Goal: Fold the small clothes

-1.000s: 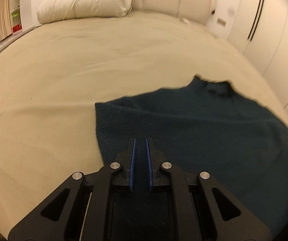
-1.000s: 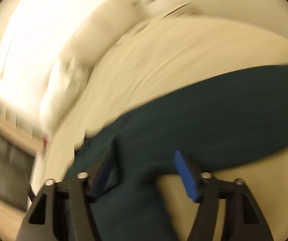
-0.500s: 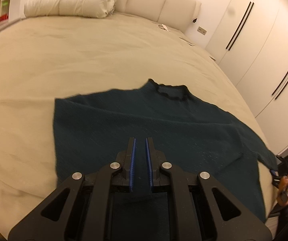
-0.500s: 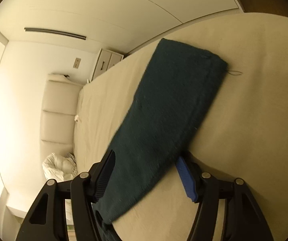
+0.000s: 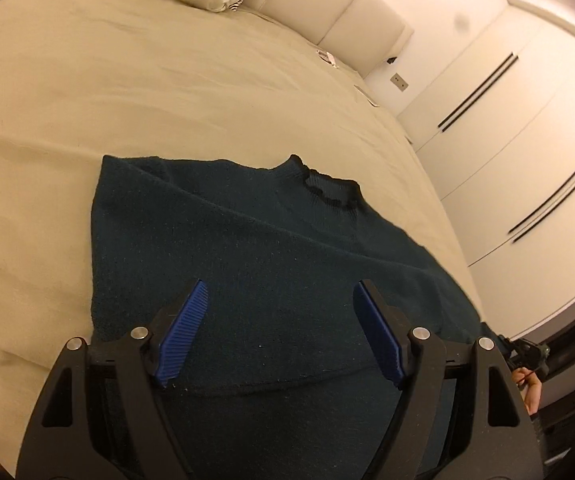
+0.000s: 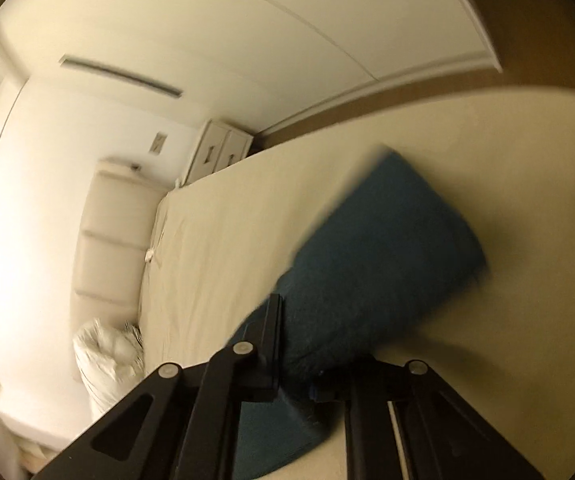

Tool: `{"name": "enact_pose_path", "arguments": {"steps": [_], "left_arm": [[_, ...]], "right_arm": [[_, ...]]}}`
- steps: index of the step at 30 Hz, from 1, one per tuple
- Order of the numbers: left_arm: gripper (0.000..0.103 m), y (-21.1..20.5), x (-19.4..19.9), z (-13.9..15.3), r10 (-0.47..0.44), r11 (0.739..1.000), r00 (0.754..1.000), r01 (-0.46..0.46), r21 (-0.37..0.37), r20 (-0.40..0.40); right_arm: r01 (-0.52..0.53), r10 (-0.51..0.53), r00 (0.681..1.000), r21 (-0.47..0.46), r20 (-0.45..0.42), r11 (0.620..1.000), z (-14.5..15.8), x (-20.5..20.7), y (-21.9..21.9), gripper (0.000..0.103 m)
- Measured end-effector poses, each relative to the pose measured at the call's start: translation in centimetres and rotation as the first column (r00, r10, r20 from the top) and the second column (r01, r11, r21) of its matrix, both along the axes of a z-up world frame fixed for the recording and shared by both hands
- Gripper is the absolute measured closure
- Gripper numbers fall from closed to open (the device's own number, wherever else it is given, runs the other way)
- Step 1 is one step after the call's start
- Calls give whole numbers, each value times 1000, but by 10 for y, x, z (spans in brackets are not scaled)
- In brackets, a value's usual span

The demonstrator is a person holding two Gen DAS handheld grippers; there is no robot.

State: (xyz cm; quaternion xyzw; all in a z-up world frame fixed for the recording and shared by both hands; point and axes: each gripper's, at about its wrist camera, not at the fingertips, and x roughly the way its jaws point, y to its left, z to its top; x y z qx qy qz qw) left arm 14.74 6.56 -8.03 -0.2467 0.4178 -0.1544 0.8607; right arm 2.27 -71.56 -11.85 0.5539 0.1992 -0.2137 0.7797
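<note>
Left gripper (image 5: 281,322) now spread wide over sweater (image 5: 247,248), holding nothing; right gripper (image 6: 299,356) now pinched onto sleeve (image 6: 375,280), lower centre.

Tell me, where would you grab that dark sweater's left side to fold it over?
Probably the sweater by its left edge near the shoulder corner, coming in low from the bare bed side. That edge lies flat, straight and uncovered, so open jaws like the left gripper's could slide one finger under it. The right gripper seems shut on the sleeve.
</note>
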Motion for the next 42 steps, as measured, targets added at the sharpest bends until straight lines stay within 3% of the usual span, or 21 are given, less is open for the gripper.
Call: {"name": "enact_pose_path", "arguments": {"steps": [2,4,7,9,10,12,13,16,18,20,21,23,27,31,36,39,40,41,42], "left_arm": [[28,4,-1,2,-3,1000,1000,3,-29,8],[28,10,-1,5,-2,998,1000,3,-66,11],[28,19,1,7,3,994,1000,-1,-110,12],[28,24,2,7,9,991,1000,-8,-137,7],[28,28,4,5,12,987,1000,-13,-158,-4],[28,33,6,-1,9,981,1000,-14,-192,-29],[28,35,8,-5,6,976,999,-15,-217,-45],[28,41,15,-16,1,954,996,-28,-299,-93],[28,42,19,-21,-6,943,993,-33,-332,-116],[28,37,26,-26,-28,948,988,-21,-316,-151],[28,35,28,-27,-37,951,986,-15,-310,-162],[28,28,31,-29,-59,956,982,4,-294,-179],[28,13,28,-33,-74,961,972,10,-275,-221],[28,-6,28,-31,-98,968,961,32,-248,-258],[28,-33,31,-31,-116,986,945,71,-154,-305],[29,-46,37,-32,-145,985,940,106,-138,-308],[38,-49,38,-33,-148,985,940,111,-132,-309],[54,-53,40,-35,-152,985,937,119,-122,-315],[62,-56,41,-37,-154,986,934,124,-113,-323]], "right_arm": [[-92,90,996,-110,-24,990,34,28,26,90],[-209,198,978,-245,-68,947,70,68,67,90],[-405,396,911,-414,-111,815,112,114,168,90],[-539,544,827,-478,-144,693,120,139,252,91],[-610,618,766,-502,-175,613,117,153,298,91],[-688,693,682,-525,-232,501,103,166,365,91],[-716,715,650,-523,-257,463,92,174,390,91],[-782,760,580,-461,-294,418,57,198,438,89],[-811,775,536,-459,-335,362,41,195,463,85],[-851,785,476,-431,-396,299,26,193,481,72],[-860,798,457,-422,-392,286,20,172,484,63],[-862,825,443,-420,-352,284,20,164,483,54],[-861,867,445,-377,-227,343,24,154,463,36],[-859,884,452,-326,-122,395,15,109,451,36],[-824,843,537,-224,-18,520,3,91,413,36],[-797,811,584,-171,31,580,-2,76,389,36],[-788,800,599,-149,43,598,-5,76,382,36],[-775,785,616,-133,57,618,-7,73,374,36],[-762,771,632,-122,72,636,-8,71,366,36]]}}
